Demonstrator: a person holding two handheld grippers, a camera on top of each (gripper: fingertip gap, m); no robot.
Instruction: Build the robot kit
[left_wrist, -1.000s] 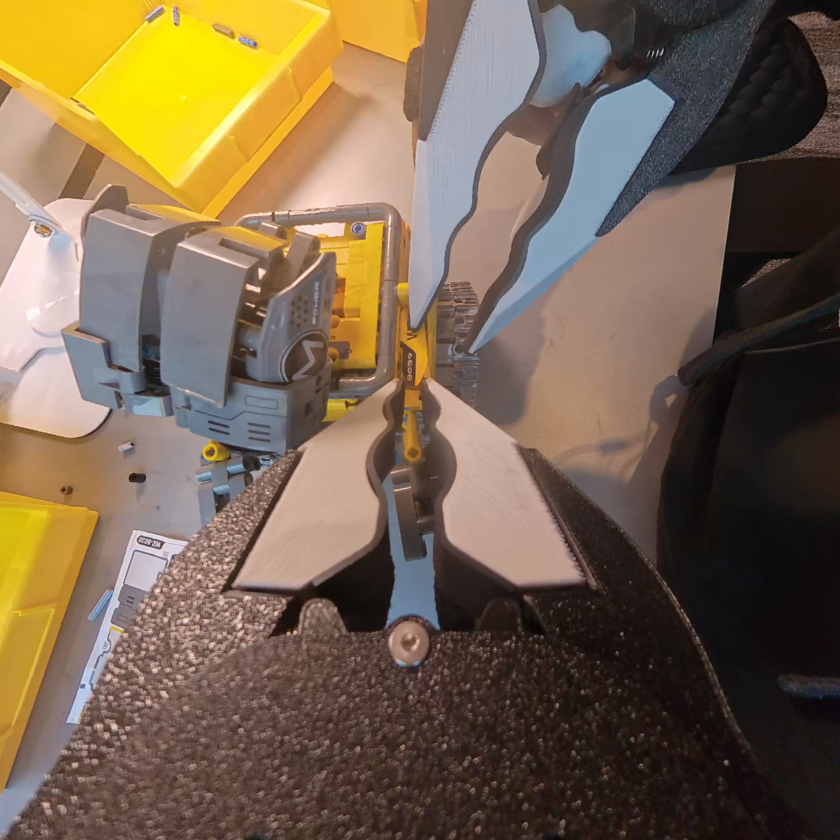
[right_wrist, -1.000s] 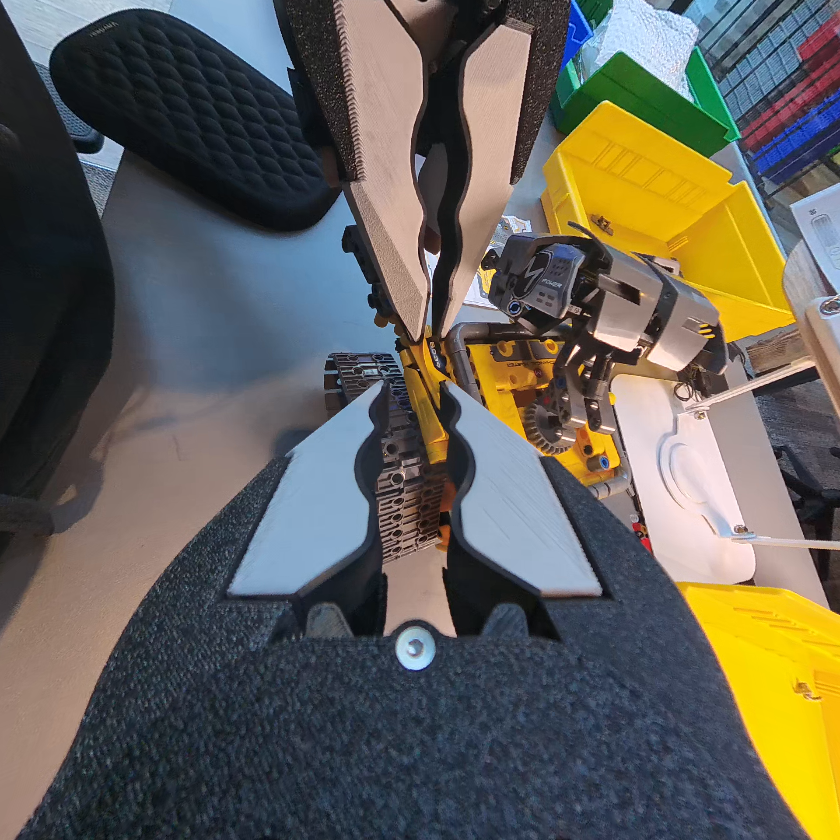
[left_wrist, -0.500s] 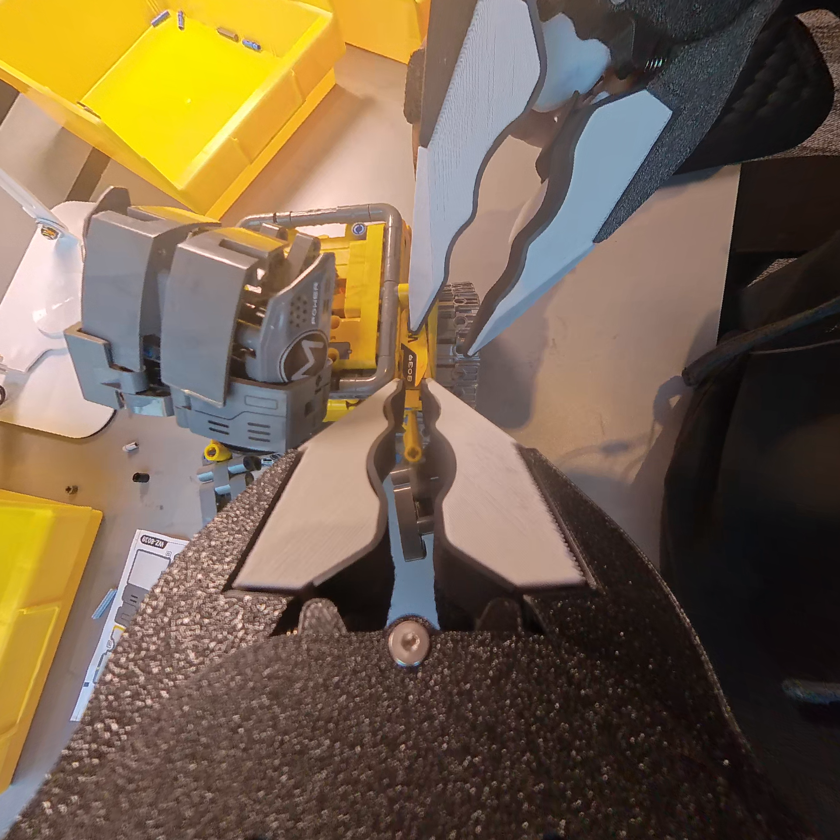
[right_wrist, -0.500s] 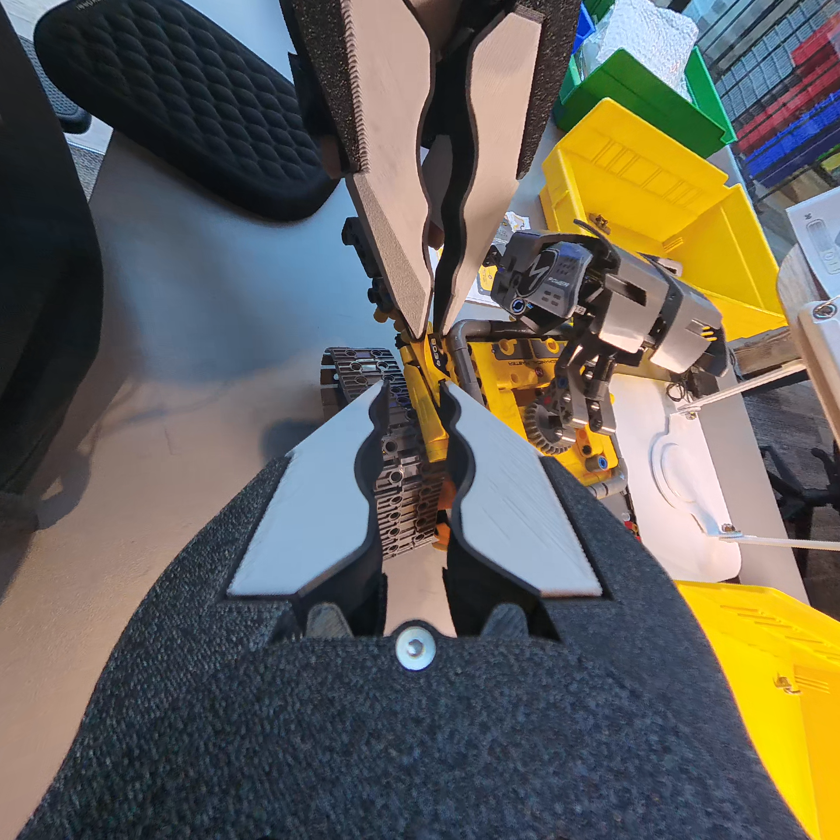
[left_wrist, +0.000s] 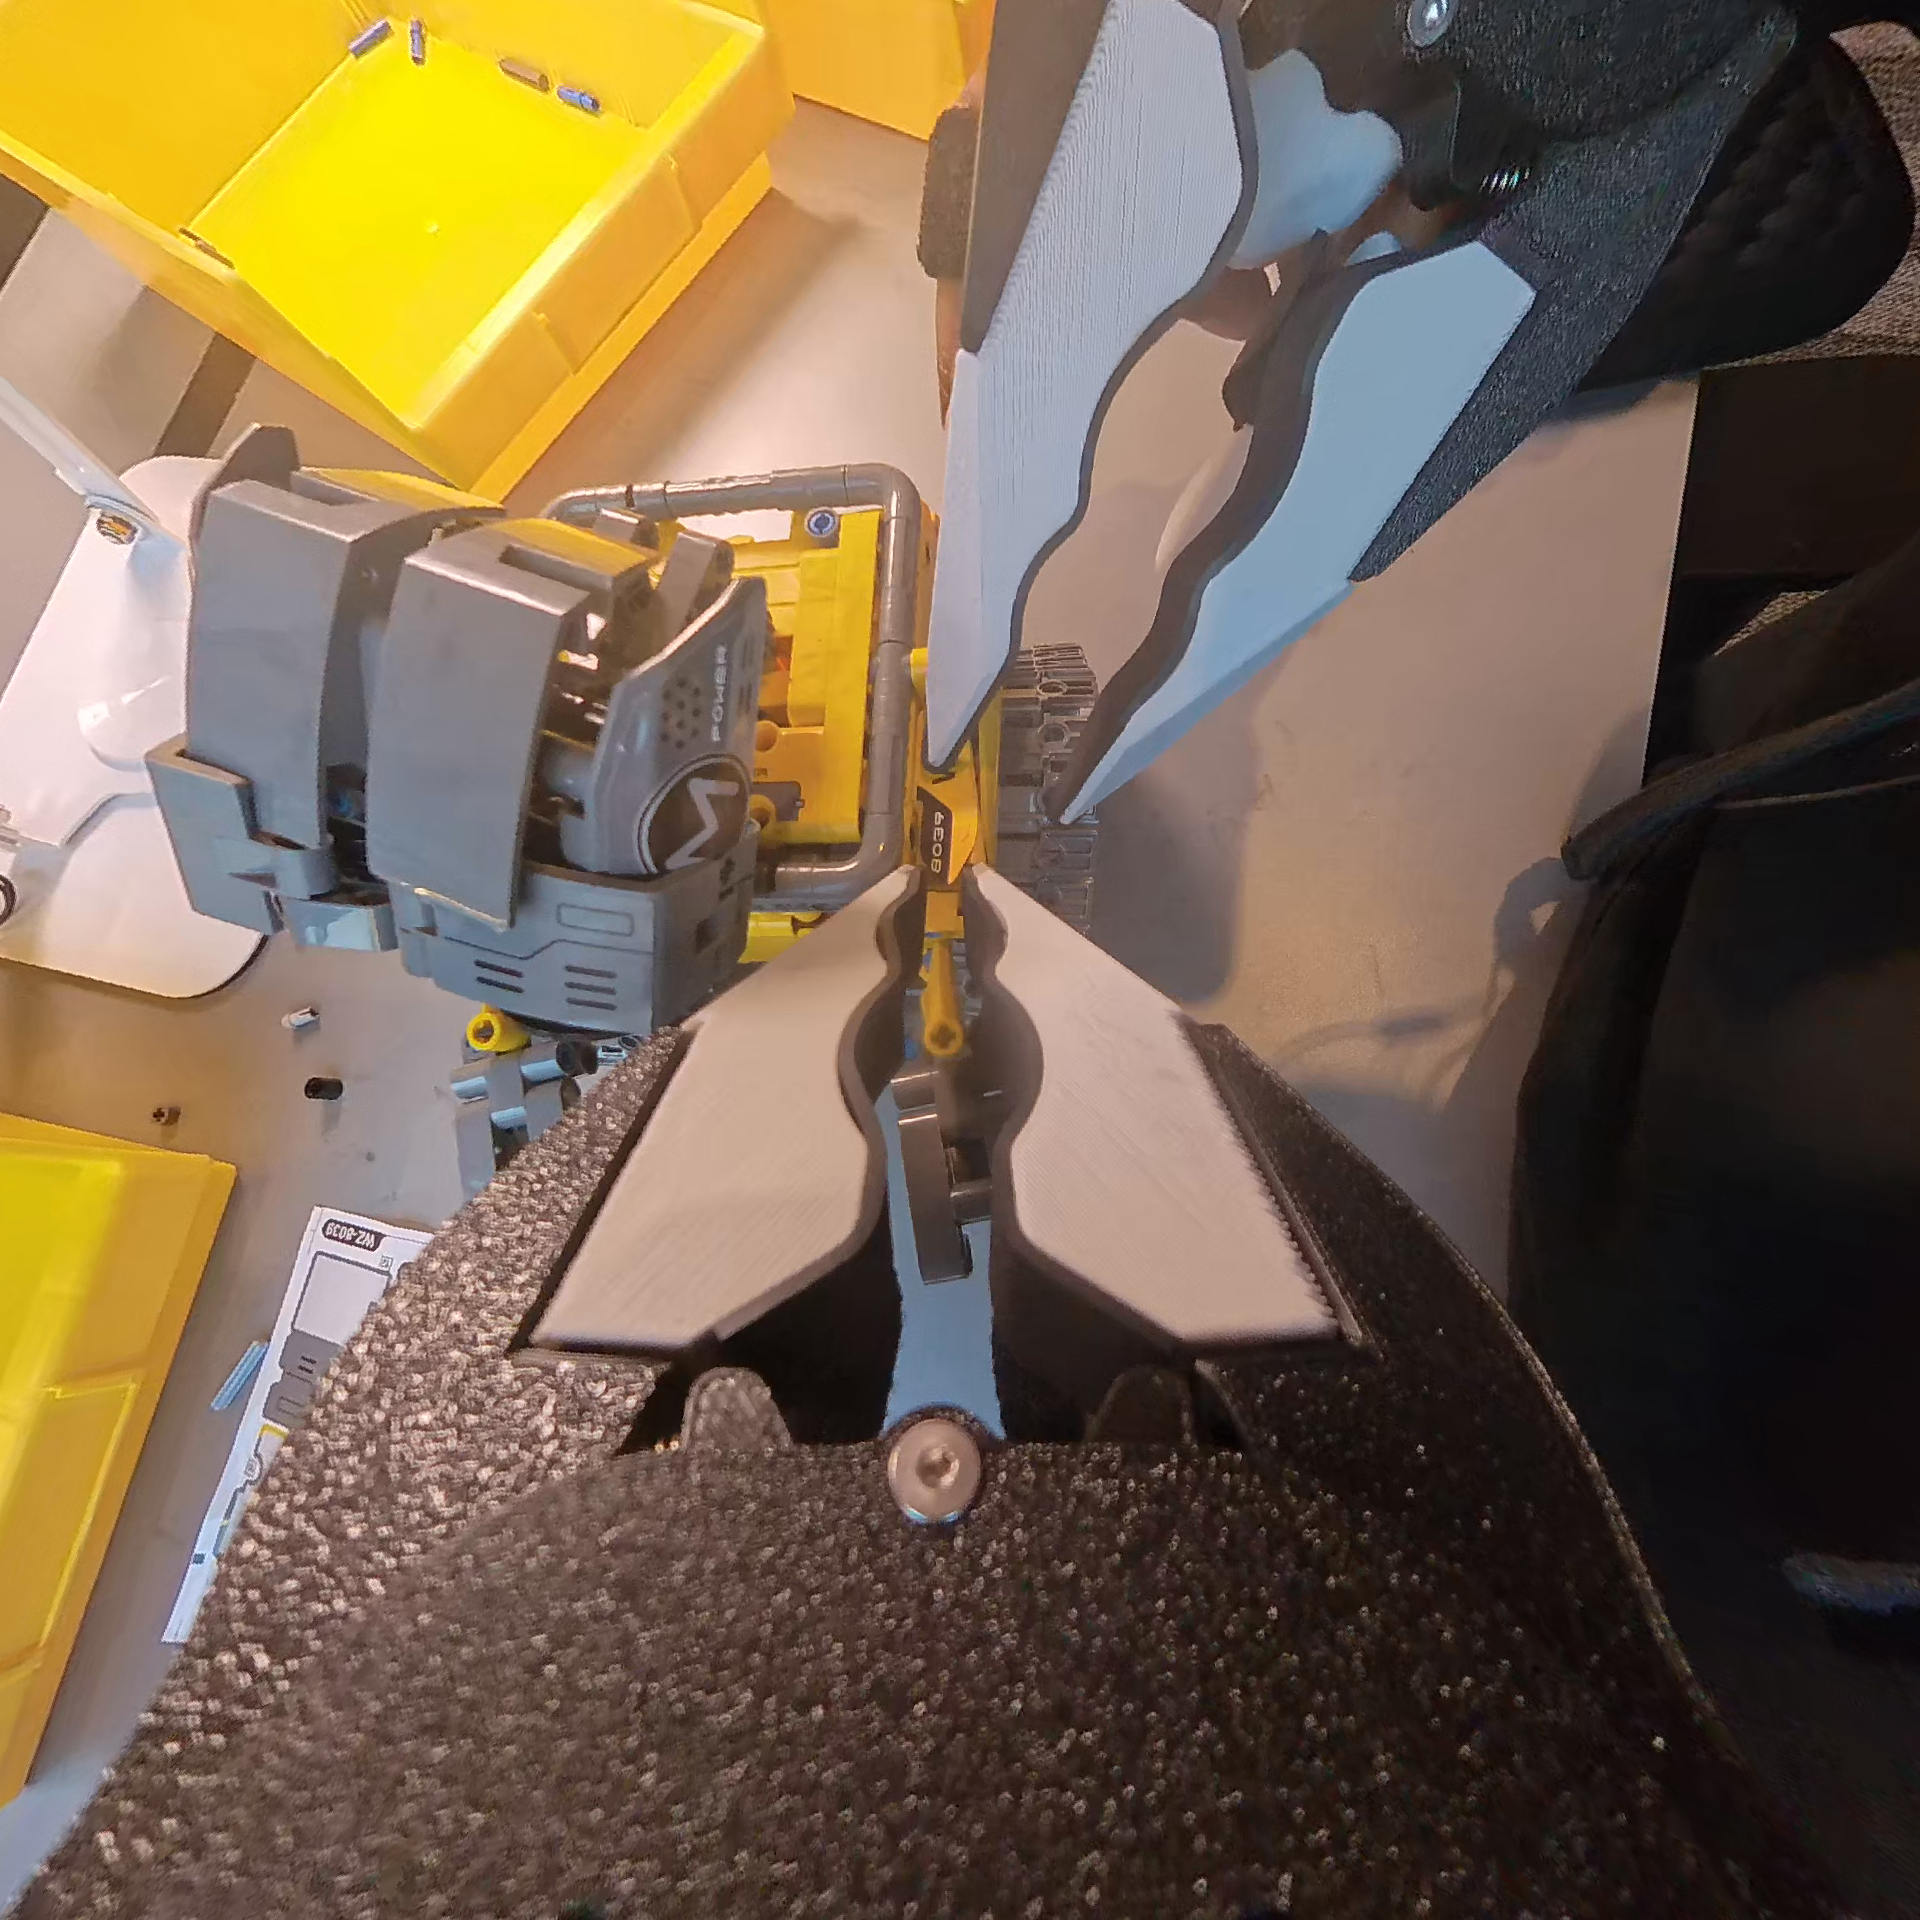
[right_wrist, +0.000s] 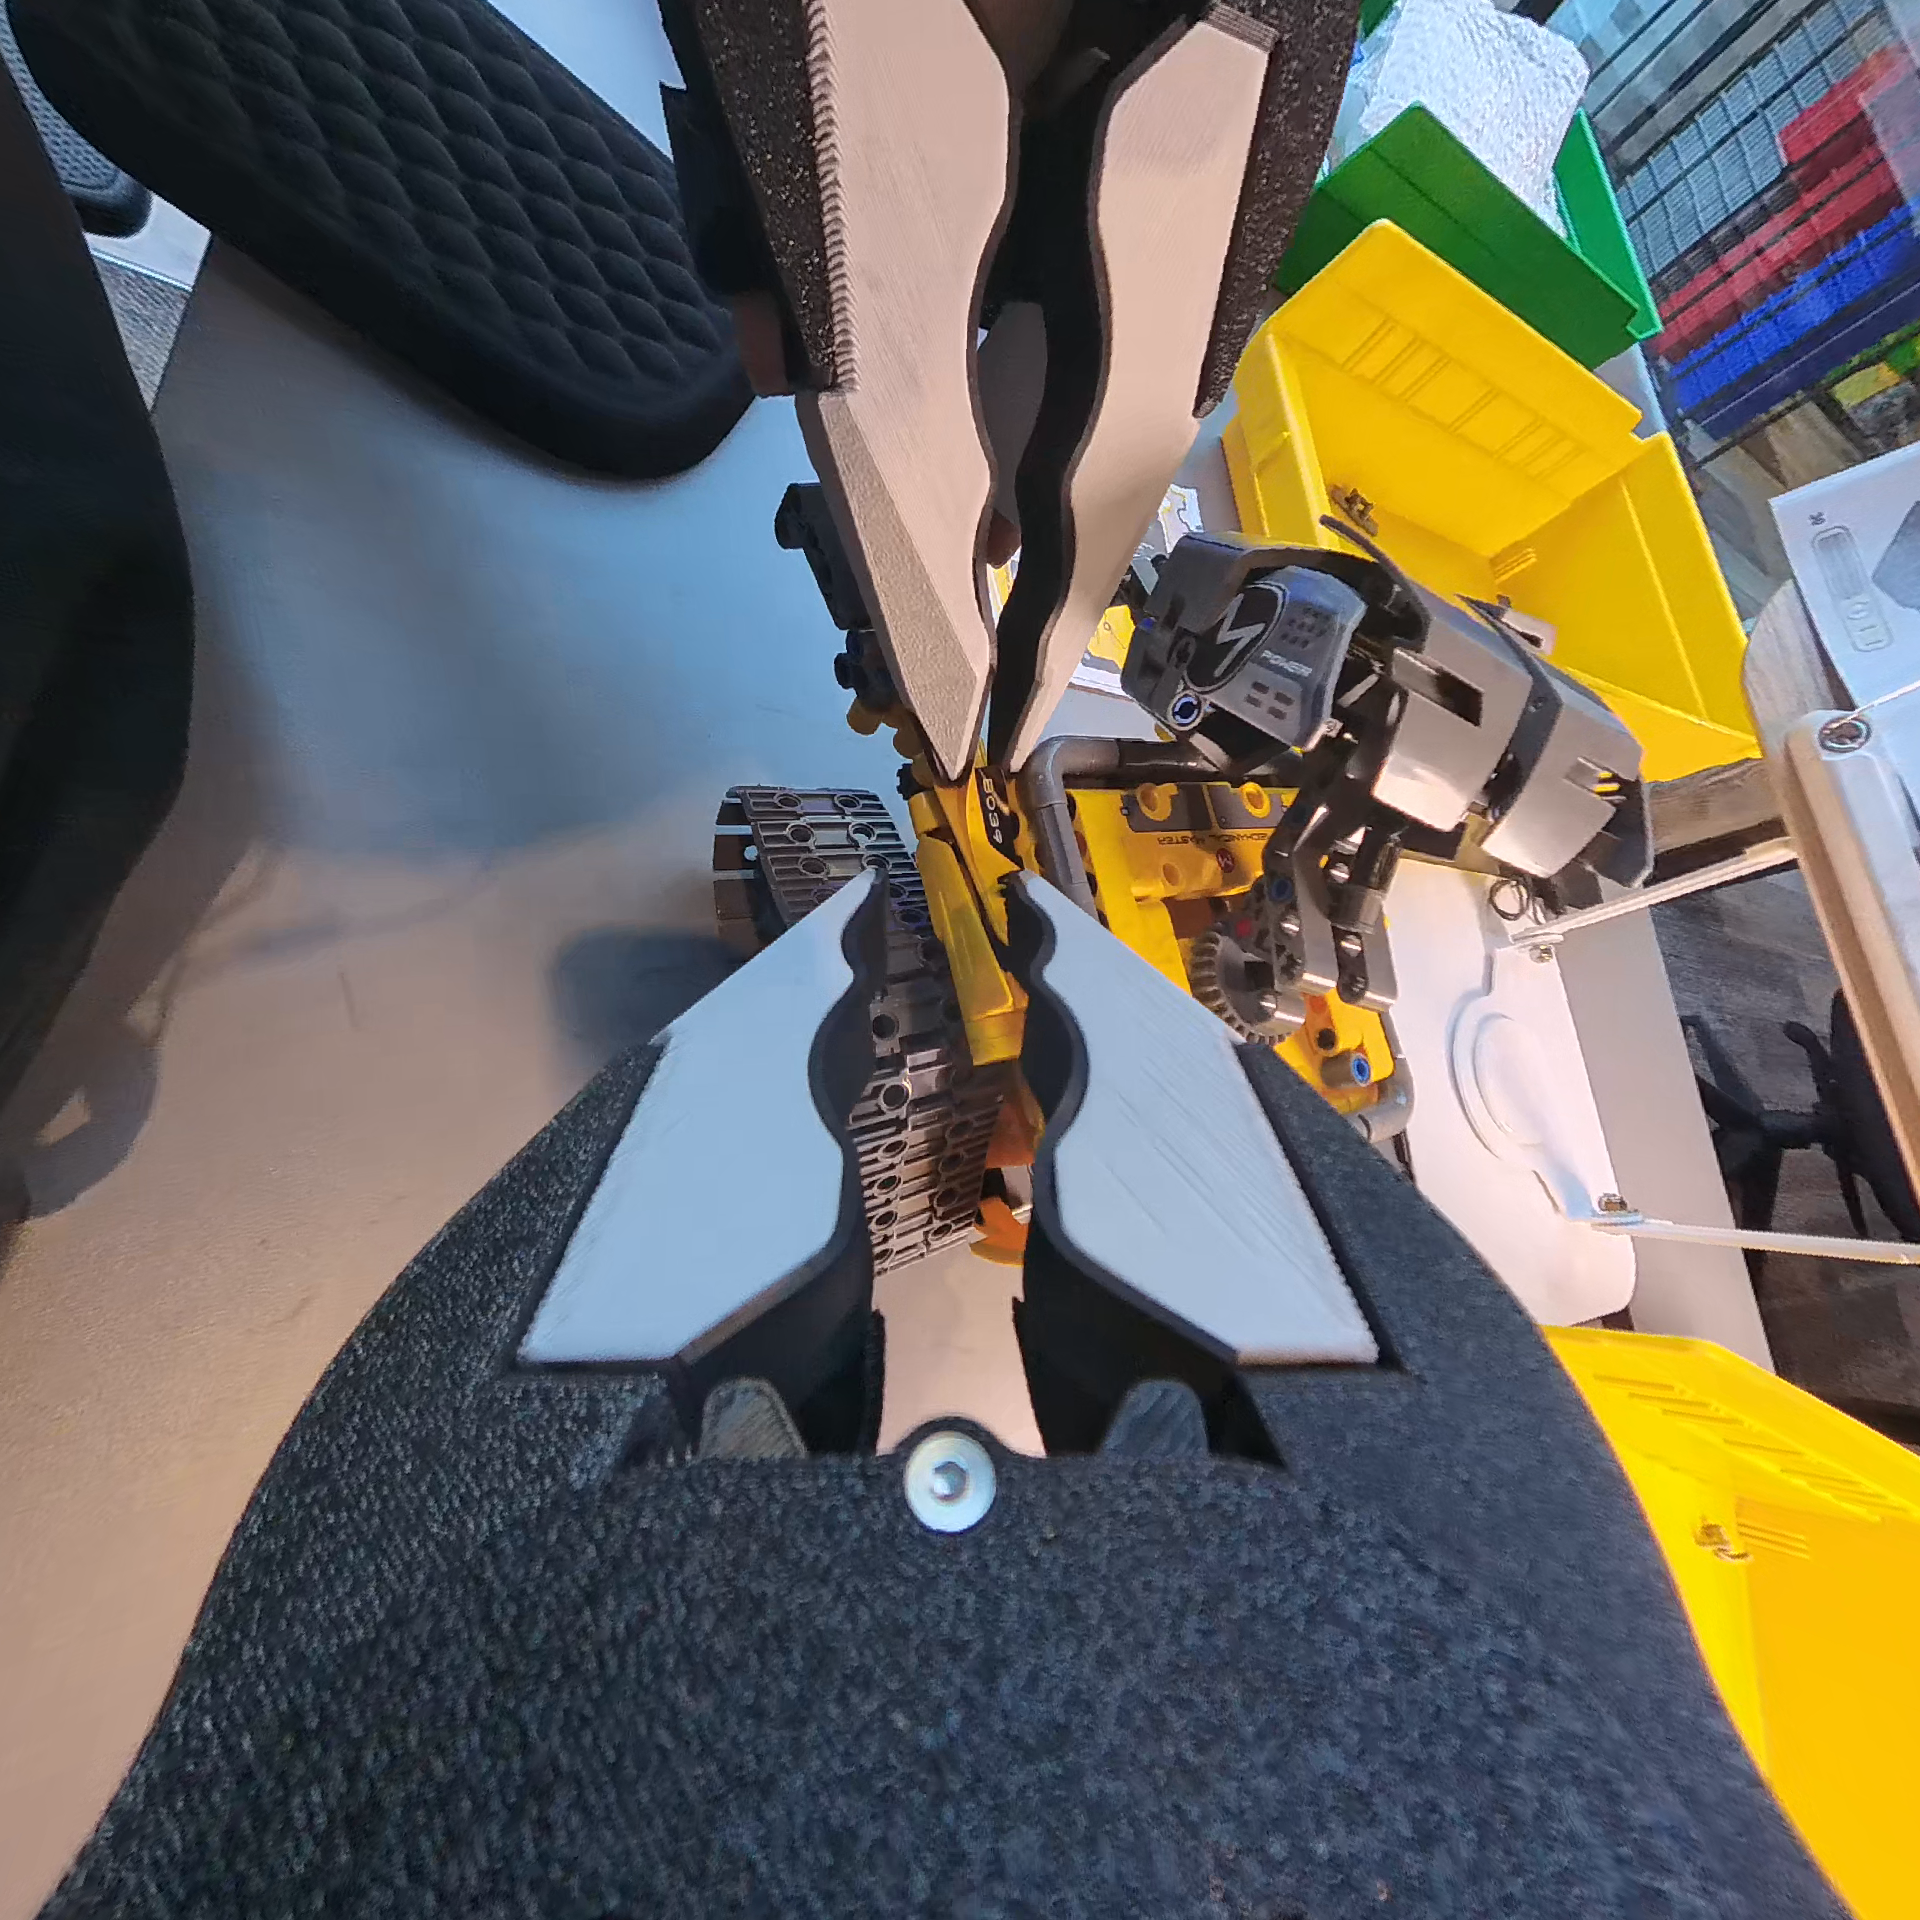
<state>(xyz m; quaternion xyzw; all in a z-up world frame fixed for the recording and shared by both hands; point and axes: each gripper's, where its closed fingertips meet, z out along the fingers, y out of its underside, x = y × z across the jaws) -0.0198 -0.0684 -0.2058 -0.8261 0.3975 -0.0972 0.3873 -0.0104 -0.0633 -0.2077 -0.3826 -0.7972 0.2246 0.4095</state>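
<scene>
Yellow-and-grey brick-built tracked vehicle model (left_wrist: 831, 665) standing on the grey surface (left_wrist: 1351, 727), grey blocky cab section (left_wrist: 447, 748) raised at one side. Left tongs (left_wrist: 940, 883) nearly pressed together, pinching a thin yellow beam (left_wrist: 948, 831) at the model's edge; same pinch seen from the right wrist view (right_wrist: 982, 764). Right tongs (right_wrist: 940, 883) part-spread, straddling the grey ribbed track (right_wrist: 914, 1091) and the yellow side panel (right_wrist: 966, 935), tips touching both; in the left wrist view (left_wrist: 1003, 790) one tip on the yellow beam, the other on the track. Yellow plastic bins (left_wrist: 416, 208) beyond the model, another yellow bin (left_wrist: 83, 1351) near the left edge. White flat plate (left_wrist: 83, 727) beside the cab. Printed paper leaflet (left_wrist: 301, 1351) flat on the surface, small loose pins (left_wrist: 312, 1086) near it. Green bin (right_wrist: 1455, 229) farther back.
</scene>
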